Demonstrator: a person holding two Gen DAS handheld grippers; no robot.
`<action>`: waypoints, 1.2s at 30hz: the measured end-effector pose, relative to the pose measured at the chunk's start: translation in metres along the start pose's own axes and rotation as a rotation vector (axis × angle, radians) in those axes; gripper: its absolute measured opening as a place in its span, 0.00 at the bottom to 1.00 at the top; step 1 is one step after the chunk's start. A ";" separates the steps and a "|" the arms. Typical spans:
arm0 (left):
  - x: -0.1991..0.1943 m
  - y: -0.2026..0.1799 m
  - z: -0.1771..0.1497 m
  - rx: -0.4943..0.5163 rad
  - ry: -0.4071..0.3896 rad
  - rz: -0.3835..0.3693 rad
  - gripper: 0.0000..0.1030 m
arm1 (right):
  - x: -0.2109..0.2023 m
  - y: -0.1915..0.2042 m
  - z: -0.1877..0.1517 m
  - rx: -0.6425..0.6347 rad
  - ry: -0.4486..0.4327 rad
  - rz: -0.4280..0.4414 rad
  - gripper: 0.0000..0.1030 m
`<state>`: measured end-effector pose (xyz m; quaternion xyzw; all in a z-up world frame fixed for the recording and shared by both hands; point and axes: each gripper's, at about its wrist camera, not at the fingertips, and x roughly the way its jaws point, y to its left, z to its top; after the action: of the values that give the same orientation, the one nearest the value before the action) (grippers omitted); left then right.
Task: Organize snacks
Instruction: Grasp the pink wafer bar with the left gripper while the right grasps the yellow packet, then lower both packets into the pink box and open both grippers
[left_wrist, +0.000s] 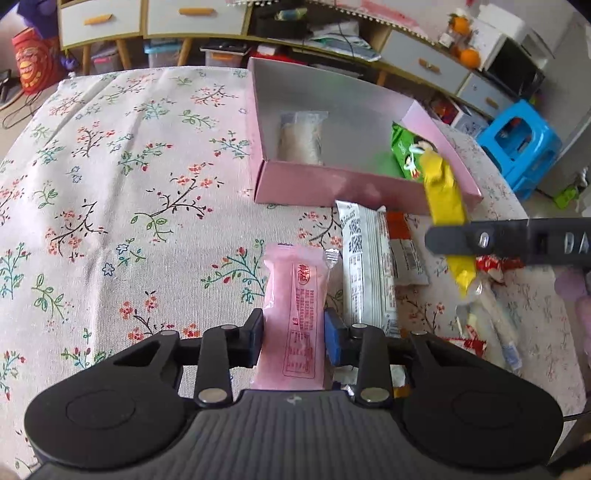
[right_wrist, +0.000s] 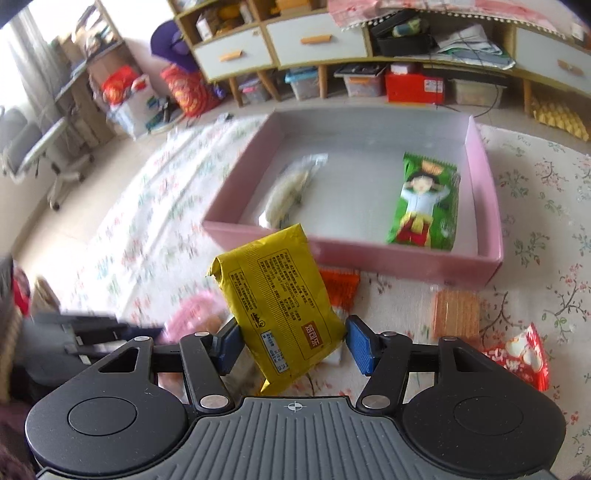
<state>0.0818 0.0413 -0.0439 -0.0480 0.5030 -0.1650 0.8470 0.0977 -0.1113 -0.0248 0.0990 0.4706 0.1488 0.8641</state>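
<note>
1. The left gripper (left_wrist: 293, 338) is clamped on a pink snack packet (left_wrist: 293, 317), its pads pressed against the packet's two long sides; the packet lies lengthwise on the floral cloth of the counter (left_wrist: 129, 177).
2. The right gripper (right_wrist: 291, 345) holds a yellow snack packet (right_wrist: 277, 310) tilted and lifted above the counter, with the pads at its lower part. In the left wrist view the same packet (left_wrist: 443, 192) hangs in front of the box's near right corner.
3. Just right of the pink packet lies a white packet with a printed code (left_wrist: 364, 266), with an orange-edged packet (left_wrist: 400, 240) beside it.
4. Beyond them sits an open pink box (right_wrist: 406, 258) on the counter. Inside are a clear-wrapped pale snack (right_wrist: 291, 188) at the left and a green packet with a cartoon figure (right_wrist: 424, 203) at the right, well apart.
5. In front of the box, loose on the cloth, lie an orange packet (right_wrist: 340, 286), an orange wafer-like snack (right_wrist: 456, 314) and a red-and-white packet (right_wrist: 521, 356).
</note>
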 end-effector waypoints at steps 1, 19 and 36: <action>-0.002 0.001 0.001 -0.009 -0.005 0.001 0.29 | -0.001 -0.001 0.005 0.022 -0.013 0.006 0.57; -0.032 -0.001 0.047 -0.138 -0.193 -0.087 0.29 | 0.005 -0.058 0.058 0.387 -0.158 0.105 0.57; 0.055 -0.042 0.104 -0.110 -0.225 -0.122 0.29 | 0.054 -0.109 0.088 0.463 -0.202 0.088 0.57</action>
<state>0.1862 -0.0250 -0.0289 -0.1432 0.4094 -0.1818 0.8825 0.2179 -0.1970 -0.0538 0.3288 0.3987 0.0640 0.8537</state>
